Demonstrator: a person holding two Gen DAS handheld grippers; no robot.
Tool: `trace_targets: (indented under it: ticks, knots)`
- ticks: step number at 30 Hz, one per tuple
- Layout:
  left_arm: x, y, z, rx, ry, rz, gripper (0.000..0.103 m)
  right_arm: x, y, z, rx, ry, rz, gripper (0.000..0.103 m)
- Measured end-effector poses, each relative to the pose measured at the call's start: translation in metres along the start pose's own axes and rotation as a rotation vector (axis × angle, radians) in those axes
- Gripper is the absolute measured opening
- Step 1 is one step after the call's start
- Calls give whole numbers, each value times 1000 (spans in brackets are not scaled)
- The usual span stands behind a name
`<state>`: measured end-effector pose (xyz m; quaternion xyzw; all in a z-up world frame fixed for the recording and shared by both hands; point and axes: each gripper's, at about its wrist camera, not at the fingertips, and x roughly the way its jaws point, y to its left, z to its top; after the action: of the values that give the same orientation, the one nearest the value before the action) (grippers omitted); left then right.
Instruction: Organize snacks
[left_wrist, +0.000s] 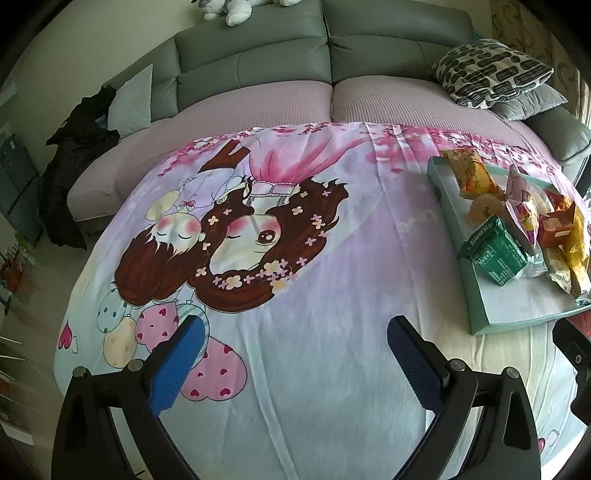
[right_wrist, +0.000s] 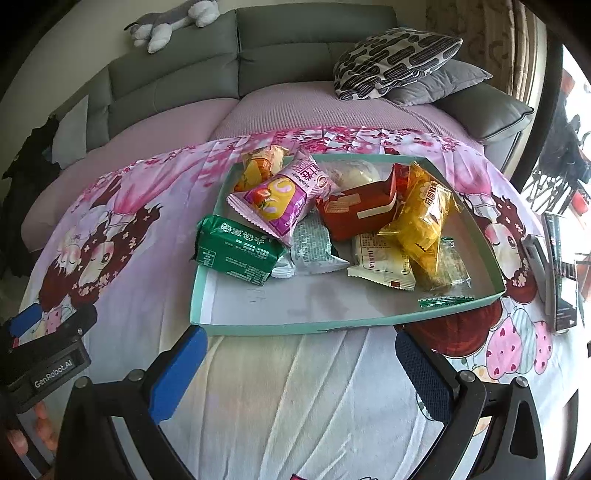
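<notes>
Both jaws are standing wide, holding nothing: left gripper (left_wrist: 291, 354) over bare cloth (left_wrist: 295, 295), right gripper (right_wrist: 299, 369) facing the tray (right_wrist: 295, 326) of snacks. Risk: green packet (right_wrist: 236, 249) is overhanging the rim, liable to tip out if nudged. Only the right view is showing the small green sachet (right_wrist: 445, 301)

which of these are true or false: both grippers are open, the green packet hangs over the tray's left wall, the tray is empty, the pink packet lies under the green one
1. Both grippers are open. True: the left gripper and right gripper hold nothing.
2. The green packet overhangs the tray's left wall. True.
3. The tray is empty. False: it holds many snack packets.
4. The pink packet lies under the green one. False: its corner rests on top of the green packet.
</notes>
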<state>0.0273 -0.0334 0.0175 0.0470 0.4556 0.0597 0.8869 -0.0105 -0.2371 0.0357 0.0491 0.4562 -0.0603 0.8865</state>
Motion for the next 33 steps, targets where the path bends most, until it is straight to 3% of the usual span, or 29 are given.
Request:
trace_targets:
  ticks: [33]
  knots:
    - [0, -4, 0, 18, 11, -16, 99, -3, -4, 1, 10, 0, -6, 103]
